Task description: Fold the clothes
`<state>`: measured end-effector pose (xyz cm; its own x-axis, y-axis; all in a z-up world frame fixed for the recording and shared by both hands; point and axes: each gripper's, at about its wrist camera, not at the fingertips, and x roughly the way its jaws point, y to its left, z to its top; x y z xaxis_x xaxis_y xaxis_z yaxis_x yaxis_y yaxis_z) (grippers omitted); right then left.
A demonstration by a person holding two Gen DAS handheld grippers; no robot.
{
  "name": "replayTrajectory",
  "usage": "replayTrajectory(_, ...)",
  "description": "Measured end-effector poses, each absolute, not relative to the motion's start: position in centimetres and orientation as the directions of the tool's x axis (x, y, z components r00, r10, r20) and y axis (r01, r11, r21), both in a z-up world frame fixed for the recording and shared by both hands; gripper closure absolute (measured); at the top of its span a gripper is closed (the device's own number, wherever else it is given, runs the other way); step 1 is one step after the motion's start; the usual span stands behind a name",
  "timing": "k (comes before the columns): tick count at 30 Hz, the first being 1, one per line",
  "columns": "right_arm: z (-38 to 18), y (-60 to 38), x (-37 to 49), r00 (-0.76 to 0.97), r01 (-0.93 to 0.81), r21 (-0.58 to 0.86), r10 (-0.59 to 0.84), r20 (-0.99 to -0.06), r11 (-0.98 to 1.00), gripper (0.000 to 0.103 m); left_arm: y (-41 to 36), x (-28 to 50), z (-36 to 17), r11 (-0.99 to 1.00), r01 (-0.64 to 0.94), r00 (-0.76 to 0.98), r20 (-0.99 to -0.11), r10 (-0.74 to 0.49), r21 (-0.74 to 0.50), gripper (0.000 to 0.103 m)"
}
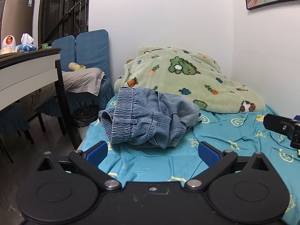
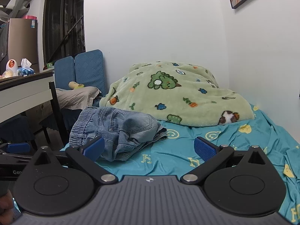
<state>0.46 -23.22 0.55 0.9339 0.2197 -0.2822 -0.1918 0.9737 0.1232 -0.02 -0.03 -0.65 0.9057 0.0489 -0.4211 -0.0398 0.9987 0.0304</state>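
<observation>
1. Bare teal bed sheet (image 1: 153,161) lies open between the left tool (image 1: 153,151) and the crumpled denim shorts (image 1: 150,120).
2. Sheet right of the shorts is unobstructed up to the green blanket (image 2: 178,97), which blocks the far end.
3. The tabletop (image 1: 28,65) and its dark leg (image 1: 65,103) border the bed's left edge.
4. The right tool (image 2: 149,149) stands with jaws apart; its left pad overlaps the shorts in view.

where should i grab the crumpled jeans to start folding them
Grip the jeans by the elastic waistband, coming in from the bed's near left edge. It stands up exposed on that side, a firm gathered edge, while the legs are bunched underneath.
</observation>
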Motion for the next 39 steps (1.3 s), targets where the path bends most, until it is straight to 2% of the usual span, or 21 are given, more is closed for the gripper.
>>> replayTrajectory(29, 0.6, -23.5, 0.4, 0.930, -0.207, 0.131, 0.237, -0.281, 0.970, 0.000, 0.2, 0.1, -0.6, 1.000, -0.025, 0.905, -0.424, 0.030, 0.018, 0.000)
replayTrajectory(33, 0.6, -23.4, 0.4, 0.933, -0.200, 0.108, 0.223, -0.281, 0.974, 0.000, 0.6, 1.4, 0.9, 0.999, -0.020, 0.904, -0.428, 0.007, -0.026, 0.001)
replayTrajectory(37, 0.0, -23.6, 0.9, 0.932, -0.182, 0.109, 0.207, -0.297, 0.977, 0.001, 0.9, 4.1, 2.6, 1.000, -0.011, 0.910, -0.415, 0.005, -0.011, 0.000)
replayTrajectory(39, -0.3, -23.7, 1.4, 0.930, -0.180, 0.115, 0.207, -0.304, 0.977, 0.001, 1.1, 6.5, 3.1, 1.000, 0.014, 0.898, -0.440, -0.016, -0.008, 0.000)
